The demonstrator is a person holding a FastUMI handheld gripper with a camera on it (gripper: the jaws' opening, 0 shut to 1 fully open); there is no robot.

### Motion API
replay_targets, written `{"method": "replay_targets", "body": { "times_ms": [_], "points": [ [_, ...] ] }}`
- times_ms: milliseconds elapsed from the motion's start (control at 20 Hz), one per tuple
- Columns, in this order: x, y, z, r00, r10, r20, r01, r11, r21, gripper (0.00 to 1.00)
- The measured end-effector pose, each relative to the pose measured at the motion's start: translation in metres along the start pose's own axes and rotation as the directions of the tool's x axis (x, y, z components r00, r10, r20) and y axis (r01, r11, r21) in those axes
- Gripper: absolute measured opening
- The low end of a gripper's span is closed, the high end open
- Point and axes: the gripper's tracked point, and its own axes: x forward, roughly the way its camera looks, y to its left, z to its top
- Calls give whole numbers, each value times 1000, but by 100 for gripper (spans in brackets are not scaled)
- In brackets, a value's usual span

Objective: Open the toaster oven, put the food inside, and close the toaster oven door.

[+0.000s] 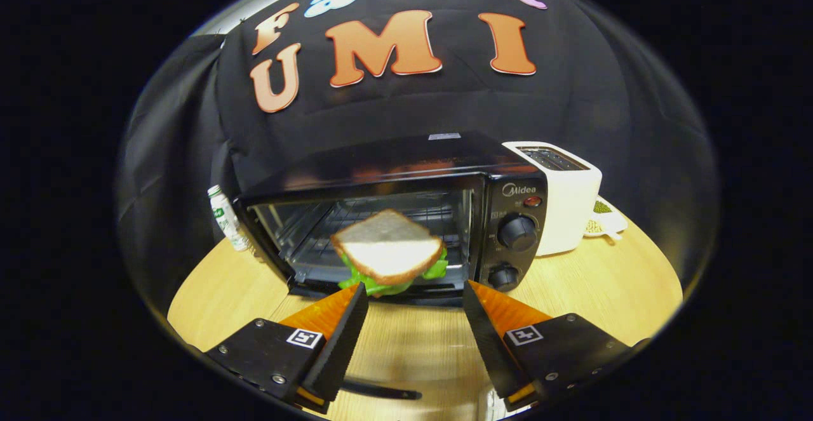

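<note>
Toaster oven on the wooden surface, black, boxy, door down and open toward the camera, wire rack visible inside the cavity. Two knobs and a small red lamp on its right-hand panel. Likely heavy and stable enough not to shift under a light push. The door probably hinges at the bottom front; its handle edge, low between the fingers, looks the place to lift from for closing.

Sandwich: a white bread slice with brown crust on top, green lettuce frilling out beneath. It sits at the oven mouth, just ahead of the fingertips, slightly blurred; cannot tell whether it rests on the rack or door. Judged light, soft, easily crushed, layers liable to slide apart. Best held gently by the crust edges, across the whole stack.

Gripper: jaws spread wide, holding nothing, the sandwich beyond and between their tips.

Behind: a white toaster just right of the oven, a small white bottle at its left.
</note>
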Motion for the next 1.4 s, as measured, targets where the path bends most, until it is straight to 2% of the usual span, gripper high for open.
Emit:
{"method": "replay_targets", "body": {
  "times_ms": [200, 300, 450, 600, 950, 1300, 1400],
  "points": [
    [-31, 12, -27, 998, 62, -25, -62, 998, 0, 90],
    [-40, 23, -49, 991, 110, -74, -111, 994, -11, 89],
    [-53, 26, -77, 985, 125, -123, -129, 991, -32, 90],
    [-56, 34, -105, 973, 154, -174, -157, 988, -3, 90],
    [-59, 33, -138, 958, 119, -259, -138, 989, -57, 90],
    [-34, 44, -139, 958, 94, -272, -119, 990, -76, 90],
    [-32, 52, -135, 957, 108, -270, -138, 986, -93, 90]
  ]
}}
